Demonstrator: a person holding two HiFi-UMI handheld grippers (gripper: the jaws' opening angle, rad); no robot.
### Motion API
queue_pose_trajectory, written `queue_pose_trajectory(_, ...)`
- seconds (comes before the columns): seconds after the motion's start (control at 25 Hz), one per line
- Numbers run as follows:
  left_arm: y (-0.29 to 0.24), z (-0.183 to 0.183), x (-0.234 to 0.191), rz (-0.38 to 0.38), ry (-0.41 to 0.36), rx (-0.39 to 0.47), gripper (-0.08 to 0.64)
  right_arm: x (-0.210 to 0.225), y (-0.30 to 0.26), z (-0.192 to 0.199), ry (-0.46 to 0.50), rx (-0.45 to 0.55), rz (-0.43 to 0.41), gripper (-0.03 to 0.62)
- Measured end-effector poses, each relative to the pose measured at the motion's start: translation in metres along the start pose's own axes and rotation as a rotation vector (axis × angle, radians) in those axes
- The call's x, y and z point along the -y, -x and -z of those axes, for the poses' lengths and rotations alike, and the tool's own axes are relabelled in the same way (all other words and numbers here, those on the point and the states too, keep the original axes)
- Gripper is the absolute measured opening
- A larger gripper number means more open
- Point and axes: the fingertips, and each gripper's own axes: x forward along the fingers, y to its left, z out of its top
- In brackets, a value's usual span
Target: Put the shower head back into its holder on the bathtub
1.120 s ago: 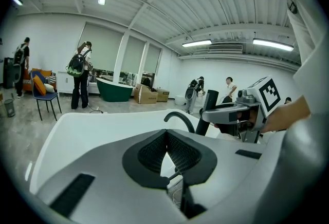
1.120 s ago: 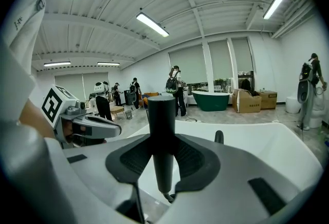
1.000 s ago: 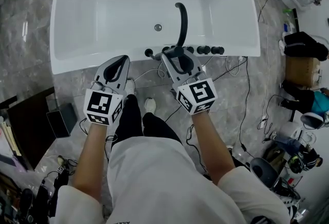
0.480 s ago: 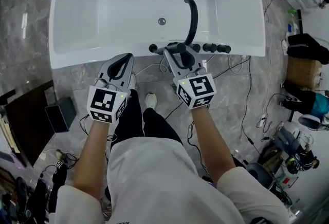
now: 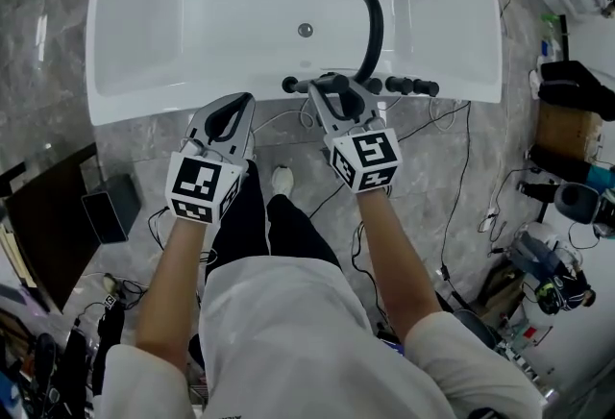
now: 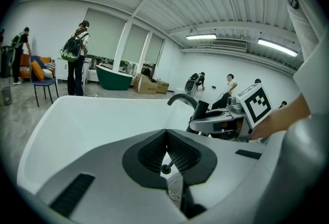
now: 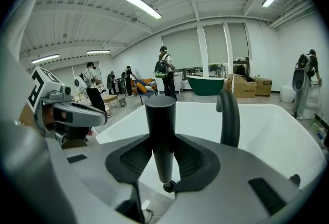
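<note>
The right tool (image 7: 163, 142) pinches the shower head (image 7: 159, 115) by its dark round handle, which stands upright between the ribbed jaws; they are partly spread around it. The left tool (image 6: 165, 138) sits near it, jaws pressed together. In the head view both tips lie at the near rim of the white bathtub (image 5: 173, 110), the right one beside a row of dark knobs (image 5: 405, 86). Beyond, a curved black spout (image 5: 373, 18) arches over the basin, where a round drain (image 5: 305, 30) shows in the floor.
</note>
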Motion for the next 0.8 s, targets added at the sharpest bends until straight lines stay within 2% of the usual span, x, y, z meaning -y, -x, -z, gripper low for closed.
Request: queue_pose_trajectory(0.8, -0.004, 0.025, -0.005, 0.018, 0.018, -0.039, 0.011, 0.003, -0.027, 0.064, -0.011, -0.125, 0.022, 0.144)
